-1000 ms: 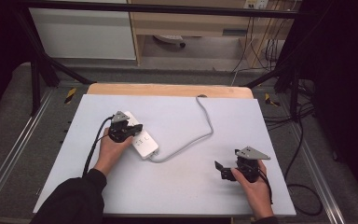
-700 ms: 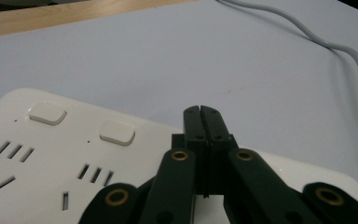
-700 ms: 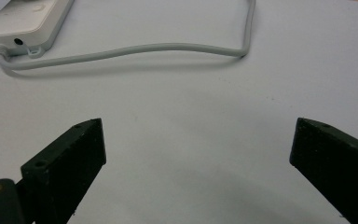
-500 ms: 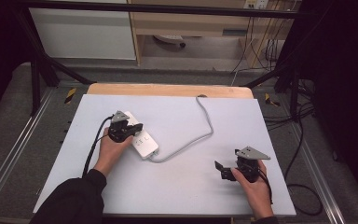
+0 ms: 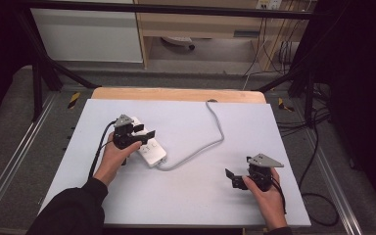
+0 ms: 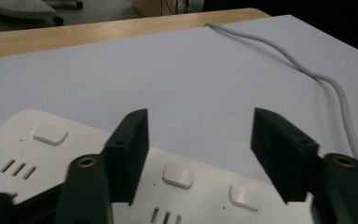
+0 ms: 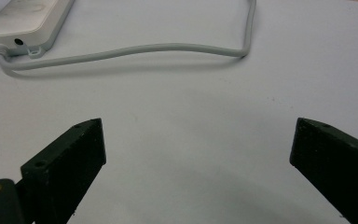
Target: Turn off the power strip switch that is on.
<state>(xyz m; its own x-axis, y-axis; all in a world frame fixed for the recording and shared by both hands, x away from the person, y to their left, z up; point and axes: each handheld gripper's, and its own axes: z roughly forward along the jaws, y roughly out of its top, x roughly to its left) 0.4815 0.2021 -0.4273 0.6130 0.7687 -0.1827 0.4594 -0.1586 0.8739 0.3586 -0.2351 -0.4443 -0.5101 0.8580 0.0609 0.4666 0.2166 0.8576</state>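
Your right gripper hangs over the pale tabletop with its two black jaws spread wide, nothing between them. Ahead, at the upper left, lies the end of a white power strip. Its grey cord leaves that end, runs across the surface and bends up toward the top edge.

- A lab or test room set up for recording, not a home.
- A black metal frame stands around the surface, which is covered by a plain white sheet.
- Loose black cables trail over the grey carpet floor.
- Plain pale cabinets line the back wall.
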